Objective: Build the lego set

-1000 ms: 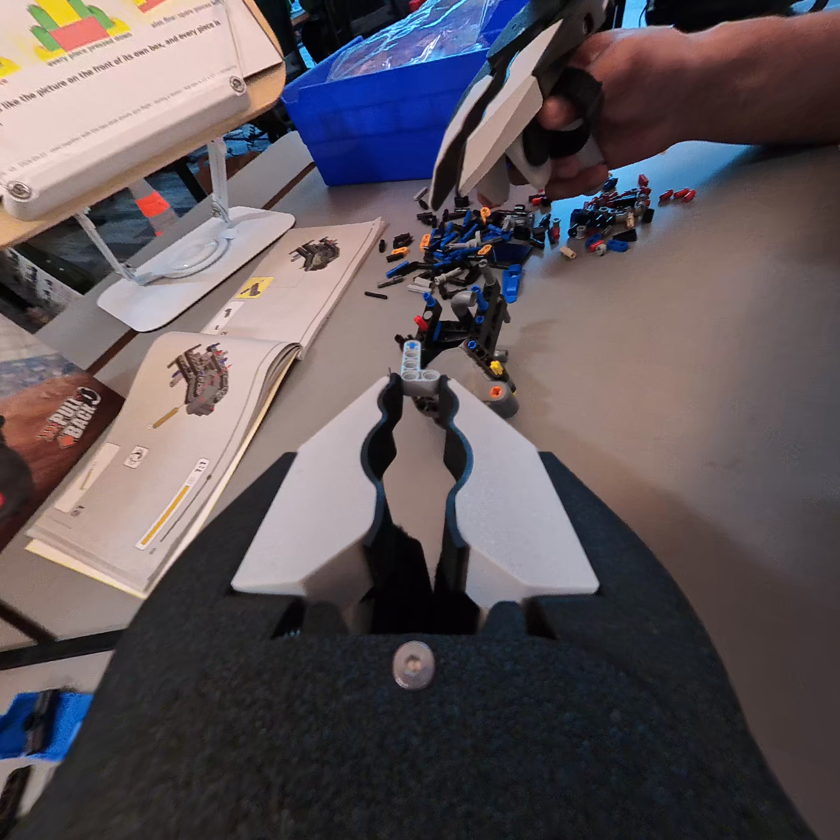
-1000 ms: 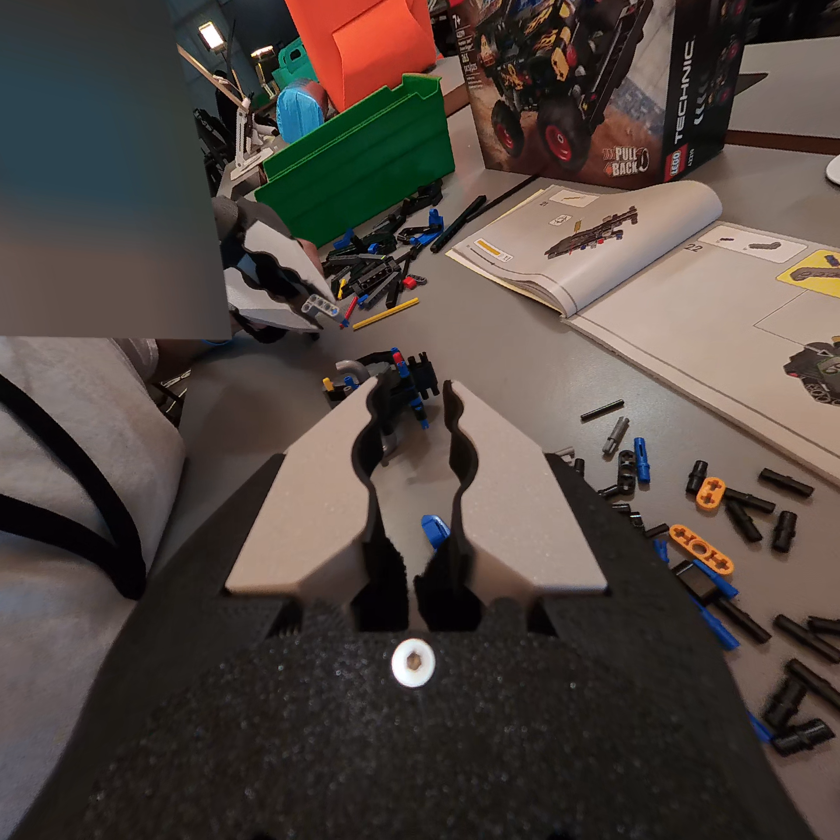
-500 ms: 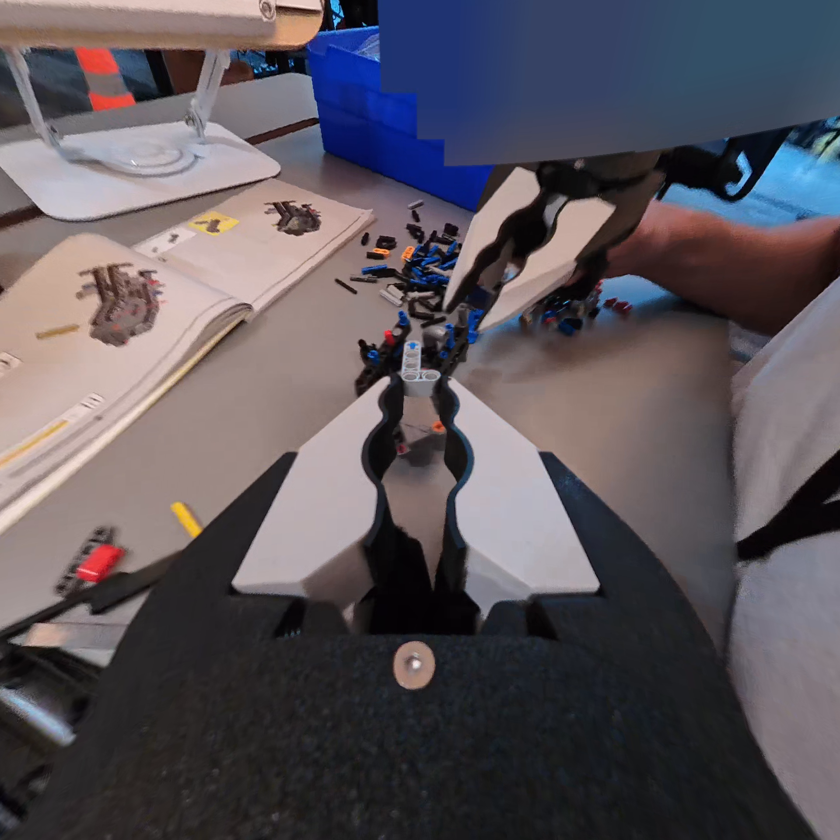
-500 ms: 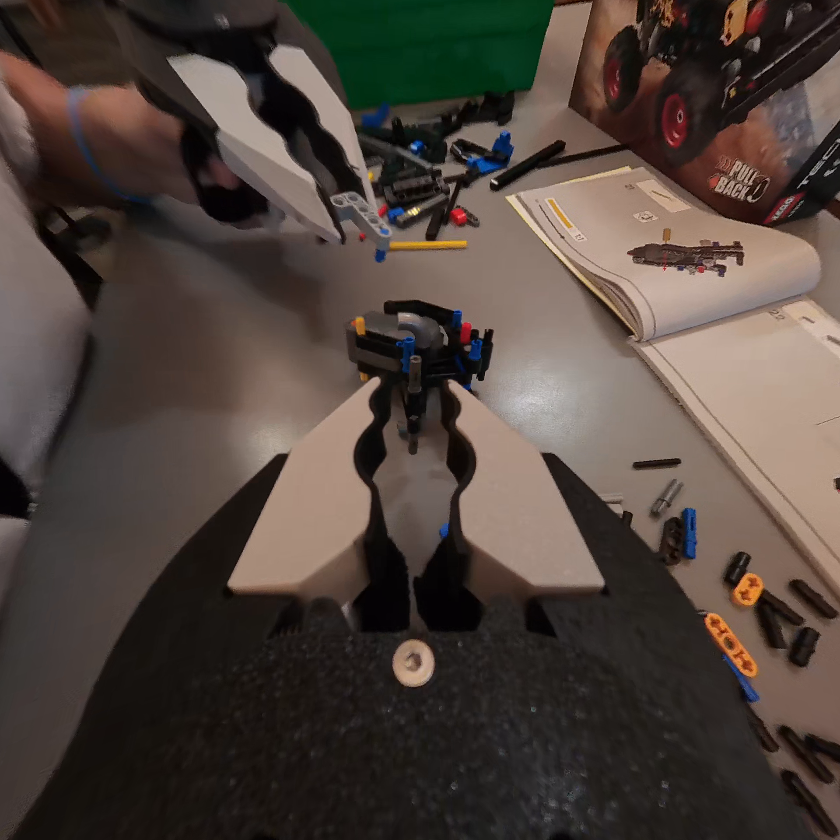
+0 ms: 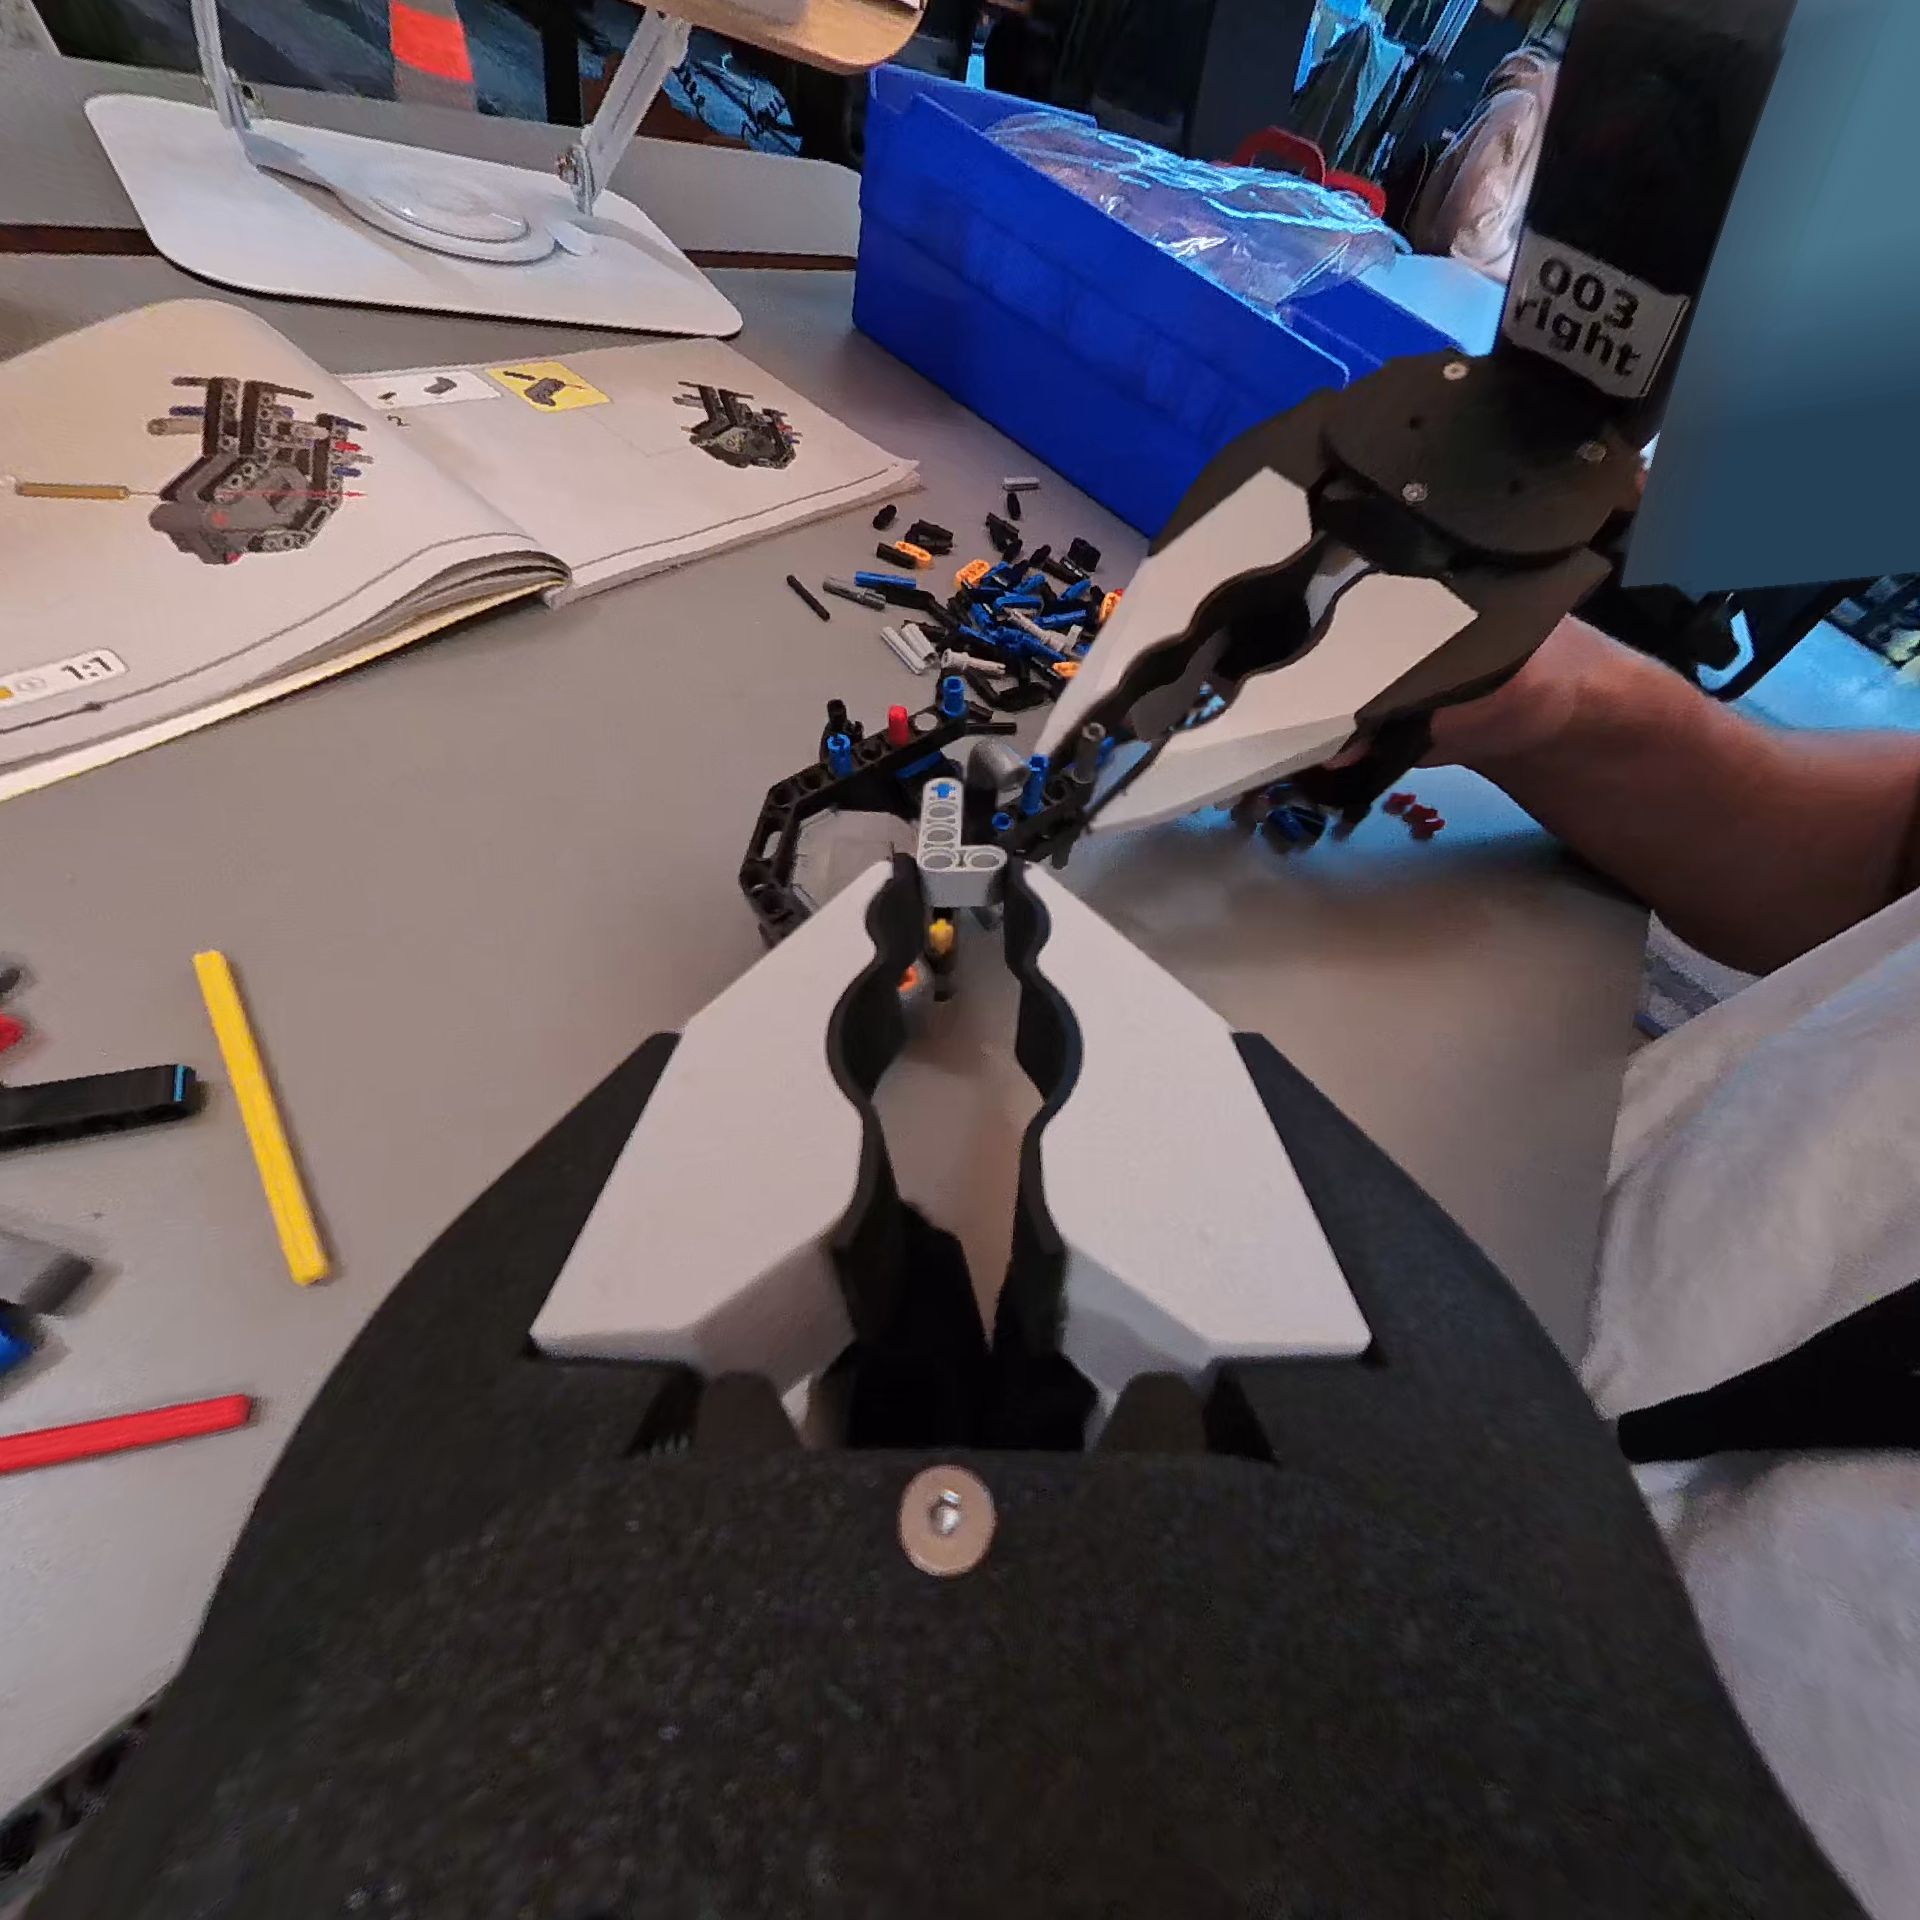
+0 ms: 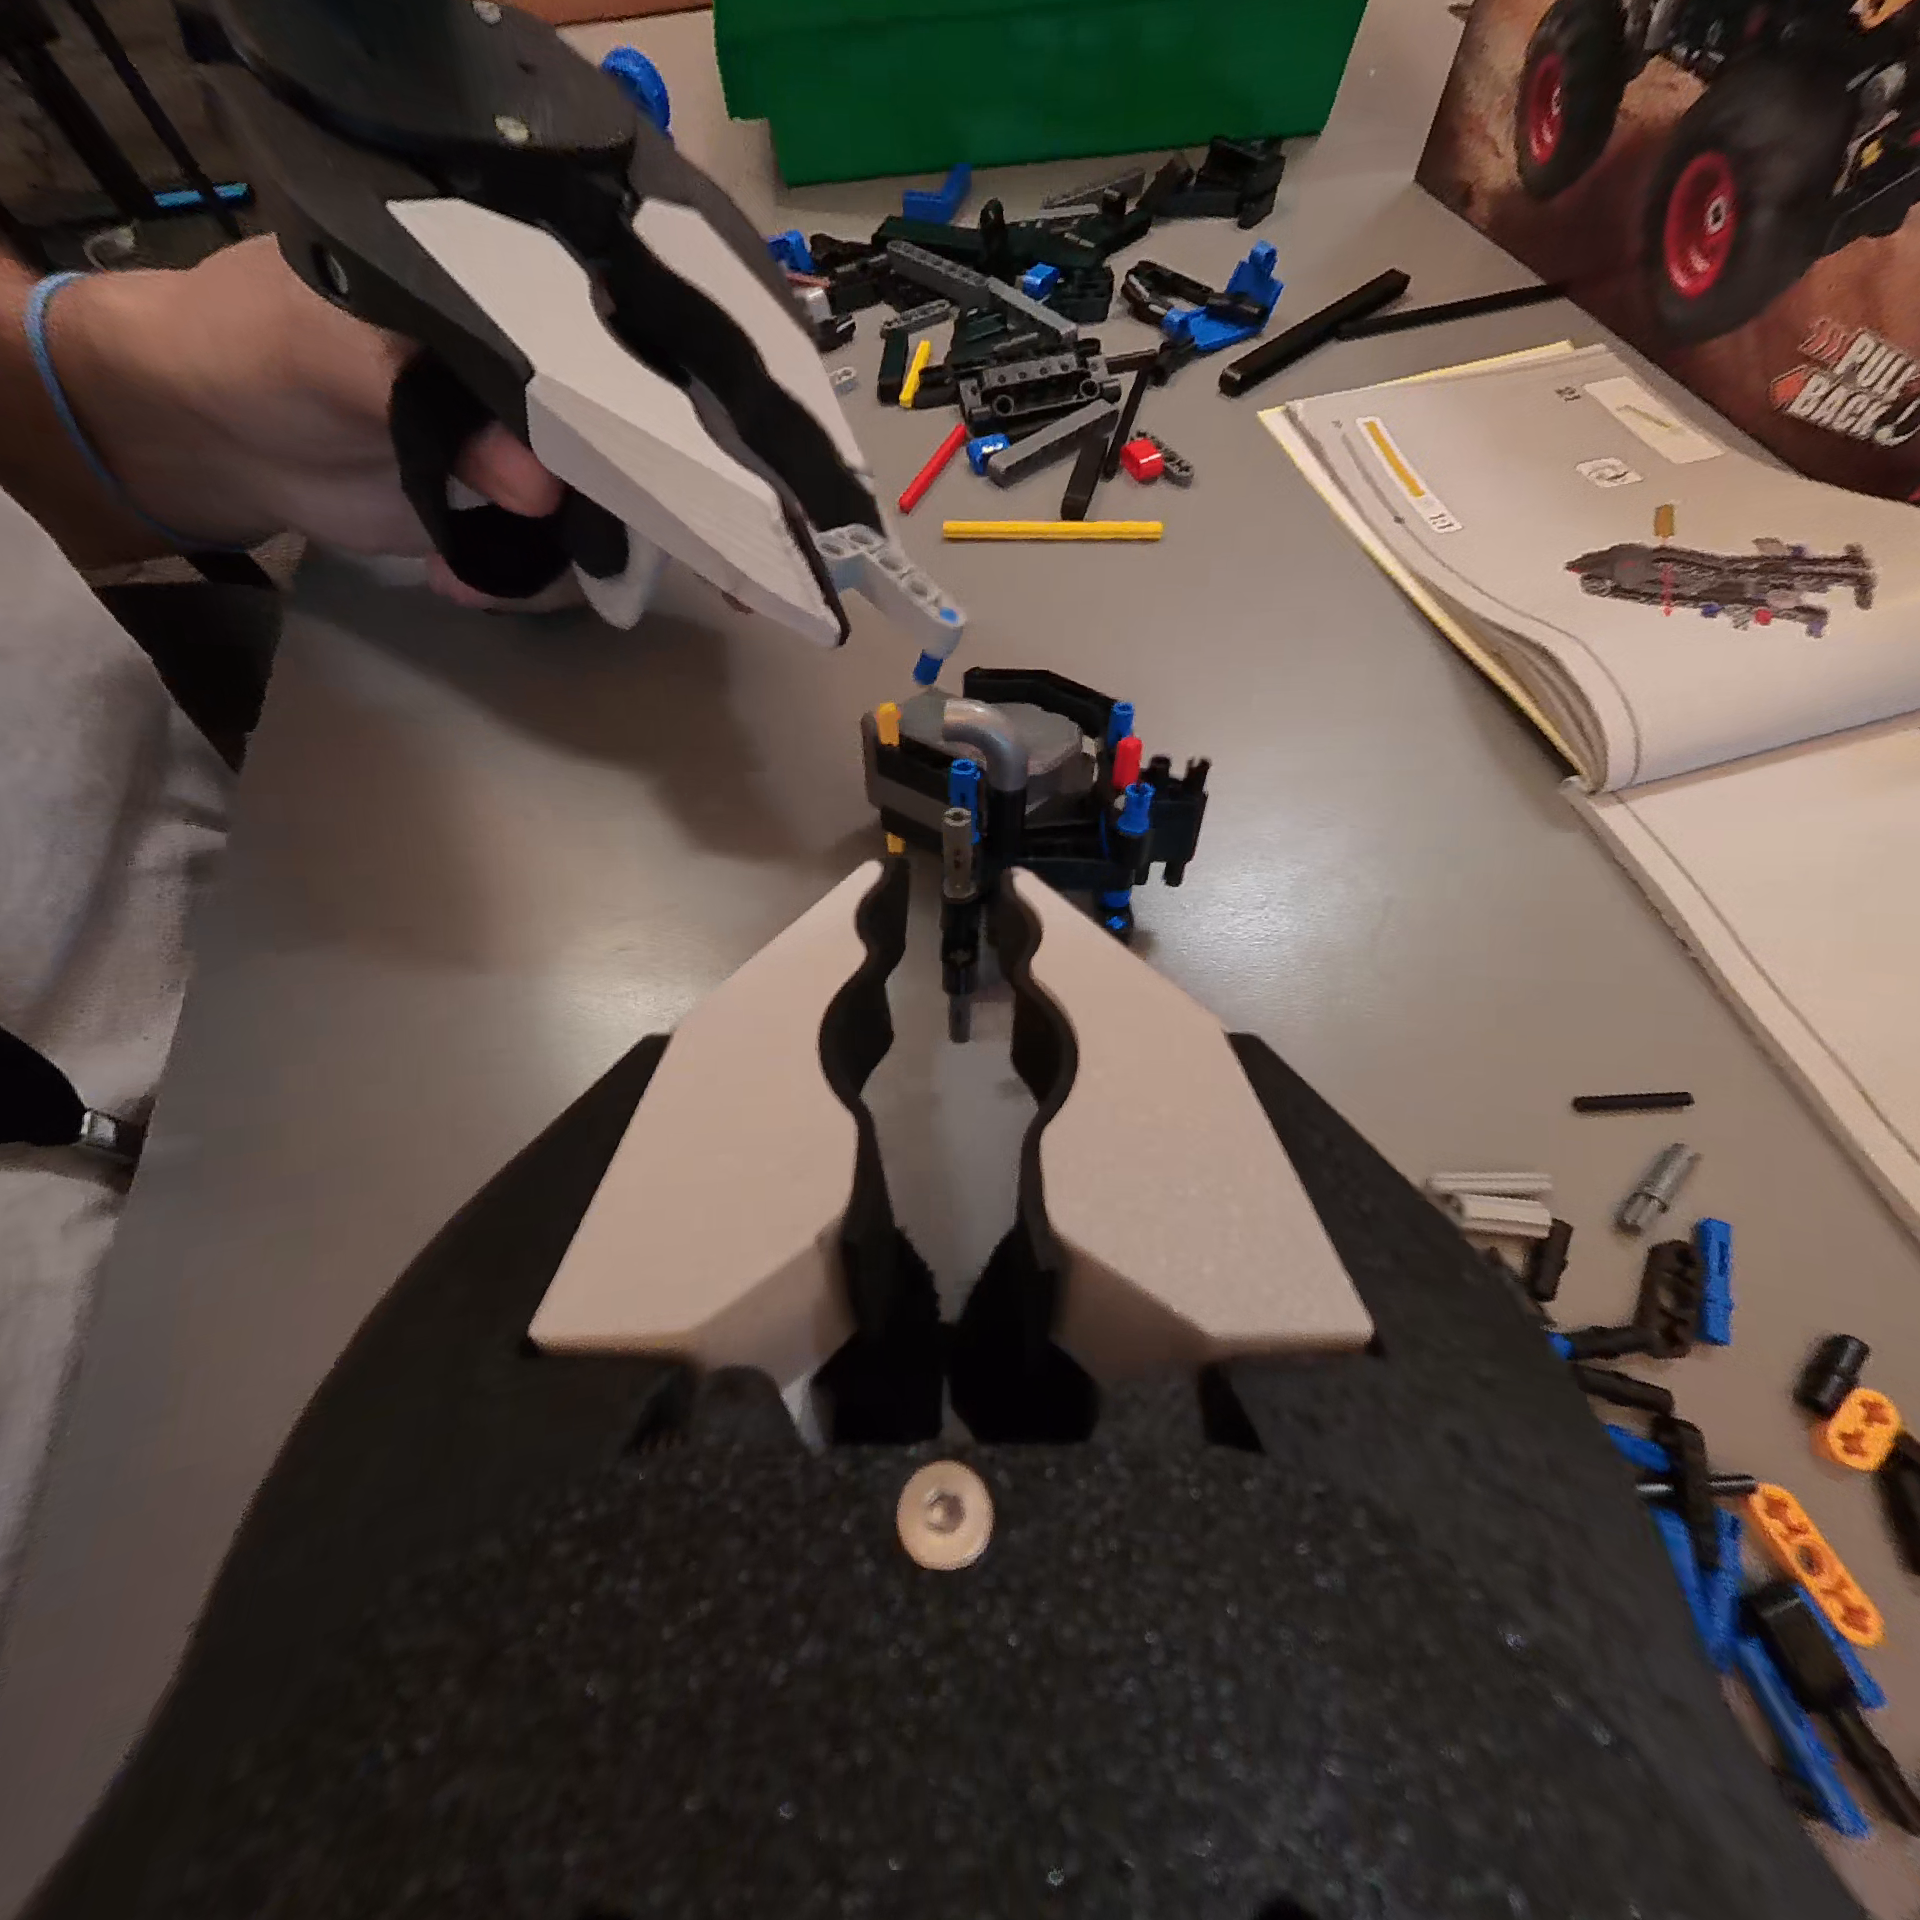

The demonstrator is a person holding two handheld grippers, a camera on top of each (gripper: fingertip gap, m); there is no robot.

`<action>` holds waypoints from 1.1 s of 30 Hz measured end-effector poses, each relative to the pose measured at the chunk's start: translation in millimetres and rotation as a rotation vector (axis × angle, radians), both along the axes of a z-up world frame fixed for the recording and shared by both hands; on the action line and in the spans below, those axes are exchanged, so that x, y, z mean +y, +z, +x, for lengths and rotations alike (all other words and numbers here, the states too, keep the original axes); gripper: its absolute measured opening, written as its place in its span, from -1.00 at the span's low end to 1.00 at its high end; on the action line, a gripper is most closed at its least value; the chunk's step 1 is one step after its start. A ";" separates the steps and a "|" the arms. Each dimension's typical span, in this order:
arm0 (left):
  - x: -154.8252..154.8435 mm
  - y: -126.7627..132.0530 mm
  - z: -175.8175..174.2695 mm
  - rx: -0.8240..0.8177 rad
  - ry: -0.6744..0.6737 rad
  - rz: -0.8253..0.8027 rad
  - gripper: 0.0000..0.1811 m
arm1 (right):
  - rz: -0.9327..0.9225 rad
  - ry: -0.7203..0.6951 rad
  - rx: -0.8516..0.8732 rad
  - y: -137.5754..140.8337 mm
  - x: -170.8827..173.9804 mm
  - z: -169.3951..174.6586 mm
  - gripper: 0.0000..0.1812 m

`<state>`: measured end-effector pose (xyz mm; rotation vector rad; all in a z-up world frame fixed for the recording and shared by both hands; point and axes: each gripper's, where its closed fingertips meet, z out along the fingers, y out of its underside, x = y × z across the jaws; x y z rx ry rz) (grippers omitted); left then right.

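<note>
My left gripper (image 5: 954, 873) is shut on a light grey L-shaped beam (image 5: 951, 836) with a blue pin at its far end. The partly built model (image 5: 831, 779), black with grey, blue and red parts, stands on the table just beyond it. In the right wrist view the left gripper (image 6: 842, 613) holds the beam (image 6: 894, 582) tilted down, its blue pin just above the model (image 6: 1039, 758). My right gripper (image 6: 951, 883) is shut on a thin black and grey rod sticking out of the model's near side. It also shows in the left wrist view (image 5: 1070, 779).
An open instruction booklet (image 5: 312, 540) (image 6: 1662, 582) lies beside the model. Loose parts lie in piles (image 5: 997, 613) (image 6: 1039, 312) (image 6: 1714, 1455). A yellow axle (image 5: 260, 1112) and a red axle (image 5: 125, 1434) lie at left. A blue bin (image 5: 1039, 332), a green bin (image 6: 1039, 73) and the set's box (image 6: 1714, 208) stand behind. My right fingertips sit around 6 centimeters from my left ones. The left tips stand about 12 centimeters off the yellow axle (image 5: 260, 1112). Look for it in the right wrist view (image 6: 1047, 529) too.
Both grippers have closed in on the model. The left brought the L-shaped beam down over its top. The right moved in and now grips the rod on its side.
</note>
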<state>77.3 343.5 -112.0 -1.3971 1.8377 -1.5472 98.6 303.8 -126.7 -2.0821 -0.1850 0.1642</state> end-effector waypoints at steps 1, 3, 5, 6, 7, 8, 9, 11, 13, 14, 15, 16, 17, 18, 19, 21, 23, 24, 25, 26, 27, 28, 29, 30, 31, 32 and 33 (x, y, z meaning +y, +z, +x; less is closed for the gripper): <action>-1.8 0.3 -0.2 -0.001 -0.001 -0.008 -0.85 | 0.014 -0.009 -0.010 4.1 0.4 3.1 -0.82; -3.9 -0.6 -0.1 -0.004 0.003 0.005 -0.85 | 0.043 -0.020 -0.007 15.0 1.3 7.6 -0.82; -3.6 -1.4 -0.1 -0.009 0.017 0.032 -0.85 | 0.076 -0.024 0.021 26.6 2.8 8.3 -0.81; -4.1 -1.5 -0.2 -0.011 0.020 0.038 -0.85 | 0.090 -0.024 0.032 30.7 3.4 7.9 -0.81; -5.2 -1.1 -0.3 -0.015 0.021 0.040 -0.85 | 0.100 -0.027 0.036 33.1 3.9 7.9 -0.81; -6.4 -0.4 -0.1 -0.020 0.023 0.039 -0.85 | 0.104 -0.030 0.031 33.7 4.2 7.9 -0.81; -6.4 -0.6 0.7 -0.022 0.031 0.046 -0.85 | 0.102 -0.031 0.020 32.9 4.1 7.7 -0.81; -2.4 -4.1 2.9 -0.008 0.059 0.071 -0.85 | 0.100 -0.033 -0.012 30.1 3.8 7.4 -0.81; -3.2 -3.1 3.1 -0.007 0.049 0.049 -0.85 | 0.105 -0.031 -0.032 29.4 4.0 5.1 -0.81; -2.9 -2.6 3.5 -0.005 0.049 0.037 -0.85 | 0.105 -0.028 -0.037 29.2 4.3 3.7 -0.81; -2.4 -3.2 4.0 0.002 0.050 0.032 -0.85 | 0.105 -0.027 -0.043 29.1 5.0 2.6 -0.81; -2.7 -4.4 4.2 0.011 0.047 0.030 -0.85 | 0.104 -0.022 -0.050 28.8 5.5 1.1 -0.81; -3.3 -5.8 4.4 0.020 0.043 0.032 -0.85 | 0.102 -0.018 -0.059 28.3 6.1 0.0 -0.82; -4.4 -7.0 4.7 0.026 0.038 0.035 -0.85 | 0.100 -0.017 -0.070 27.7 6.4 -0.8 -0.82; -5.7 -7.6 4.7 0.028 0.031 0.039 -0.85 | 0.097 -0.015 -0.081 26.5 6.3 -1.4 -0.82; -6.4 -10.3 5.6 0.040 0.032 0.053 -0.85 | 0.085 -0.011 -0.097 22.9 5.5 -2.5 -0.82; -8.4 -12.9 5.4 0.056 0.019 0.057 -0.85 | 0.080 -0.012 -0.105 20.7 4.9 -2.5 -0.82; -8.2 -13.7 5.6 0.061 0.021 0.058 -0.85 | 0.079 -0.011 -0.102 20.3 4.8 -2.7 -0.82; -7.3 -14.2 6.1 0.064 0.026 0.058 -0.85 | 0.078 -0.012 -0.096 20.2 4.6 -2.6 -0.82; -7.0 -15.3 6.0 0.071 0.027 0.061 -0.85 | 0.079 -0.012 -0.091 20.4 4.3 -2.5 -0.82; -6.8 -16.8 5.9 0.080 0.026 0.064 -0.85 | 0.080 -0.012 -0.087 20.8 4.0 -2.5 -0.82; -7.3 -17.6 5.7 0.084 0.021 0.064 -0.85 | 0.082 -0.013 -0.086 21.0 3.8 -2.1 -0.82; -8.1 -18.2 5.3 0.089 0.014 0.064 -0.85 | 0.082 -0.014 -0.086 21.1 3.6 -1.7 -0.82; -8.8 -18.8 5.1 0.091 0.010 0.066 -0.85 | 0.081 -0.015 -0.086 20.9 3.3 -1.4 -0.82; -9.4 -19.2 4.9 0.093 0.007 0.069 -0.85 | 0.081 -0.016 -0.088 20.9 3.1 -1.2 -0.82; -9.9 -19.9 4.8 0.096 0.004 0.072 -0.85 | 0.081 -0.017 -0.088 20.8 3.0 -1.1 -0.82; -10.4 -20.4 4.7 0.099 0.001 0.074 -0.85 | 0.079 -0.016 -0.088 20.5 2.9 -1.1 -0.82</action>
